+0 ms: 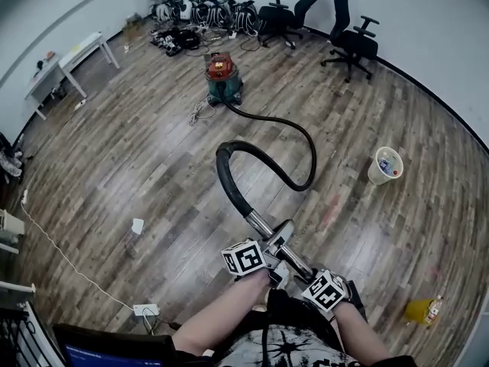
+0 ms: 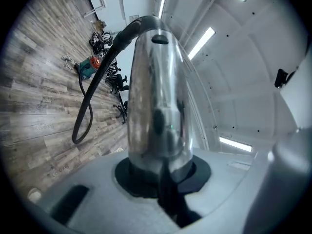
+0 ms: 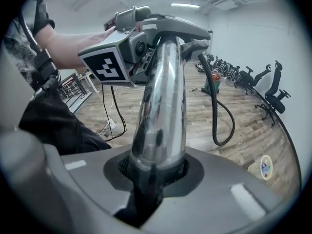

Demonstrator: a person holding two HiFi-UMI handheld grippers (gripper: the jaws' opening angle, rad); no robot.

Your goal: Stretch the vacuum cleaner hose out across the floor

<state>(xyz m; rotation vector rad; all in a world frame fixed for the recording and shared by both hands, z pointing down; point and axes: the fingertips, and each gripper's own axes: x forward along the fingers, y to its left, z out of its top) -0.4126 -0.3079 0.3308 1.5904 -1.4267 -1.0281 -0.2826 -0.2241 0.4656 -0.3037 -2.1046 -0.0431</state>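
A red and green vacuum cleaner (image 1: pixel 224 79) stands far back on the wood floor. Its black hose (image 1: pixel 312 155) runs toward me, bends in an S and arches up into a chrome wand (image 1: pixel 260 224). My left gripper (image 1: pixel 275 243) is shut on the wand just below the hose end. My right gripper (image 1: pixel 306 272) is shut on the same wand lower down, close to my body. In the left gripper view the chrome wand (image 2: pixel 158 106) rises between the jaws, with the hose (image 2: pixel 83 116) looping behind. In the right gripper view the wand (image 3: pixel 161 106) leads up to the left gripper (image 3: pixel 146 43).
Office chairs (image 1: pixel 348 40) and a pile of gear (image 1: pixel 202 10) line the back wall. A white table (image 1: pixel 65 63) stands at the left. A white bucket (image 1: pixel 384 165) and a yellow bottle (image 1: pixel 424 310) sit at the right. A power strip (image 1: pixel 145 310) lies near my feet.
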